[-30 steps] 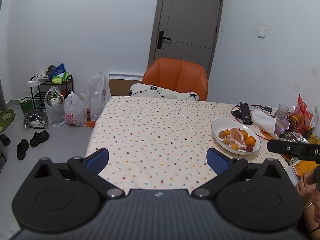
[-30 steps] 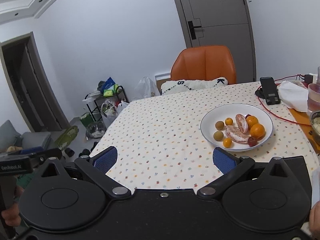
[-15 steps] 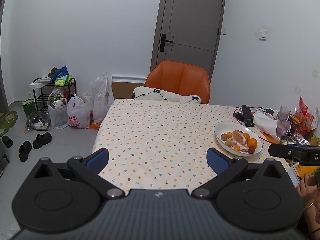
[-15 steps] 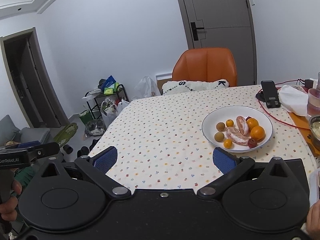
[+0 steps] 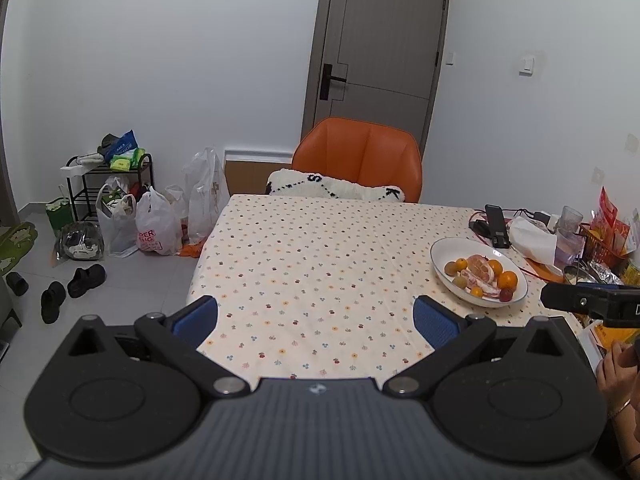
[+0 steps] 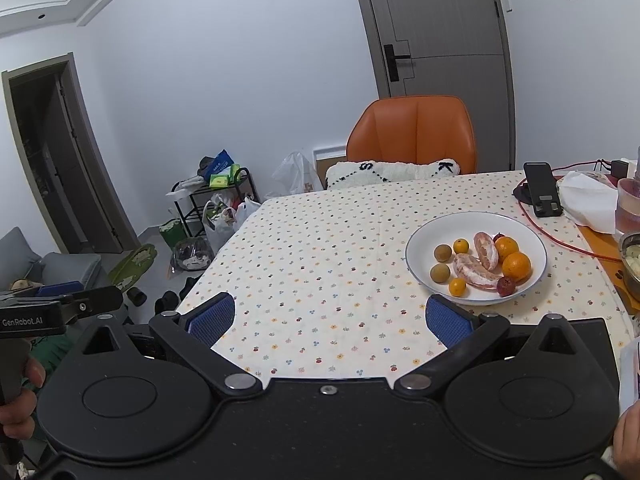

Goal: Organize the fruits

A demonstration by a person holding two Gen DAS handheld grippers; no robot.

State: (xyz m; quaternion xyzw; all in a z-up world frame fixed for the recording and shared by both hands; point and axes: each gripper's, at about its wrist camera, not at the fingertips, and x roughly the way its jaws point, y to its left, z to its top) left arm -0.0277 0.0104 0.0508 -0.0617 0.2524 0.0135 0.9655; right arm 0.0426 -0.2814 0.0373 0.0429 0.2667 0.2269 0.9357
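Right wrist: both claws (image 6: 328,318) (image 5: 316,318) spread empty; phone (image 6: 542,194), cup (image 6: 628,210) beside fruit plate (image 6: 416,248)

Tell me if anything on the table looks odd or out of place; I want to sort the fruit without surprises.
Nothing is spilled or tipped. The one oddity: two peeled citrus pieces lie bare among whole fruits in the white plate. A red cable trails across the tablecloth beside the plate.

home dining room: tablecloth (image 5: 320,264), shoe rack (image 5: 108,184)
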